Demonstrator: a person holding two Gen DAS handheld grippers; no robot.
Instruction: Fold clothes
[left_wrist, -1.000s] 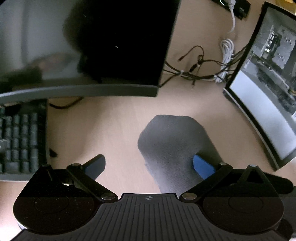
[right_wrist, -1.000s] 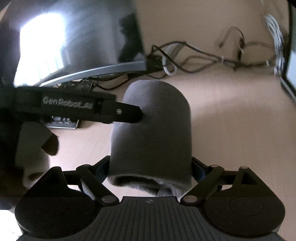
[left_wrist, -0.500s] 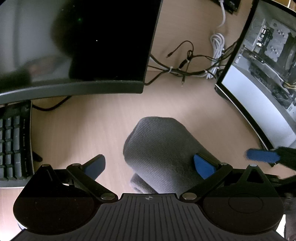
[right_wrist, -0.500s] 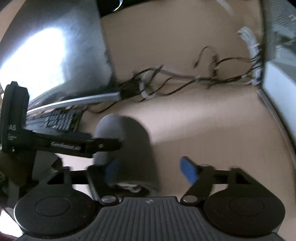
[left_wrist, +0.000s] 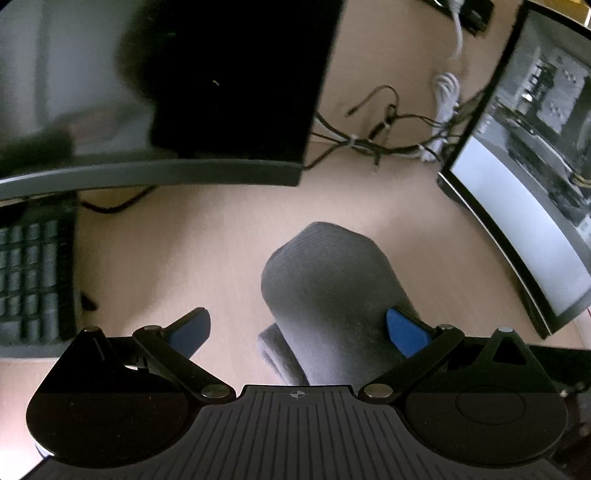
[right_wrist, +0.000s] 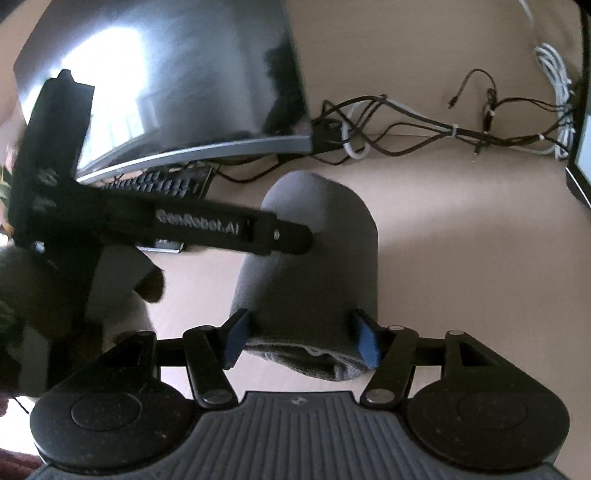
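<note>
In the left wrist view, a grey knitted garment (left_wrist: 328, 291), folded into a thick soft bundle, lies on the pale wooden counter (left_wrist: 207, 236) between two monitors. The left claw (left_wrist: 299, 332) stands spread wide and grips nothing: its right blue pad (left_wrist: 404, 332) rests against the bundle's right flank, while the left pad sits well apart from the cloth, over bare counter. A black keyboard (left_wrist: 33, 273) lies at the left under the dark curved monitor (left_wrist: 166, 92); a tangle of cables (left_wrist: 391, 133) runs along the far side toward the lit monitor (left_wrist: 517, 192) at the right.

In the right wrist view, the same garment (right_wrist: 314, 273) stretches away from the camera, its open layered end nearest. The right claw (right_wrist: 299, 341) has just been closing around that near end; both blue pads (right_wrist: 365, 347) sit at the cloth's sides, seemingly pinching it. The left tool's black finger (right_wrist: 280, 236) presses onto the bundle's far left part.

The knit looks light, limp and thick, likely to sag and unroll if lifted by one layer. Taking hold across all the layers at the near edge, as the right claw seems placed to do, looks soundest.
</note>
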